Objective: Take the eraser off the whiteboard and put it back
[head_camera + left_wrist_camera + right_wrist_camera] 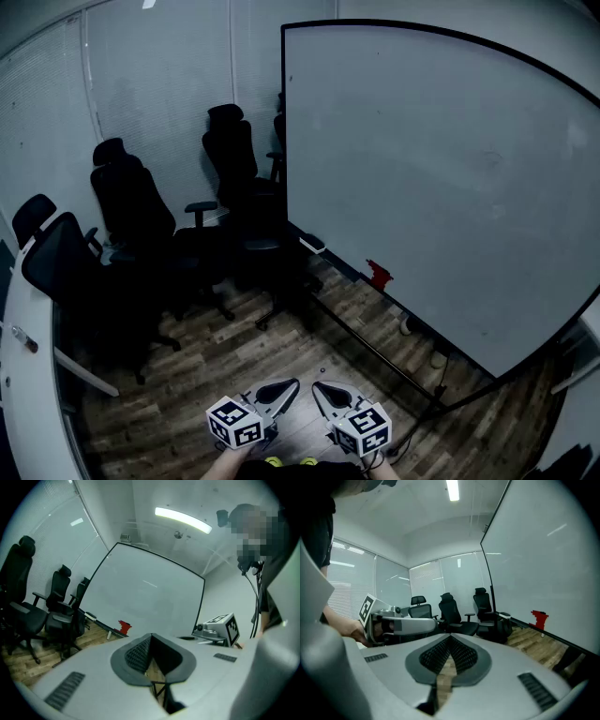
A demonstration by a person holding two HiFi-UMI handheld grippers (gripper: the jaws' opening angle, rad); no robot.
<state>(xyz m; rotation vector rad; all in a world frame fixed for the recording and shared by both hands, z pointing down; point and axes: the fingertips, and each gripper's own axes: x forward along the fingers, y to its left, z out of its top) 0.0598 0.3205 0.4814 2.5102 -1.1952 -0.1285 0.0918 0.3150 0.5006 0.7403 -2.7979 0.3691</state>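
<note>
a: where's the eraser?
b: the red eraser (379,275) is at the bottom edge of the whiteboard (441,178), right over the tray (339,259). i can't tell whether it sticks to the board or stands on the tray.
a: and the grippers?
b: both are low at the near edge of the head view, side by side and well apart from the board. the left gripper (294,382) has its jaws pressed together with nothing between them. the right gripper (317,384) is the same, closed and empty.
a: do they touch each other?
b: no, the tips are near one another with a gap, over the wood floor (216,366).
a: can the gripper views see the eraser?
b: yes, far off. it's left of the jaws in the left gripper view and right of them in the right gripper view.
a: anything else by the board?
b: a white block (312,244) lies at the tray's left end, and black chairs (141,211) stand left of the board.
</note>
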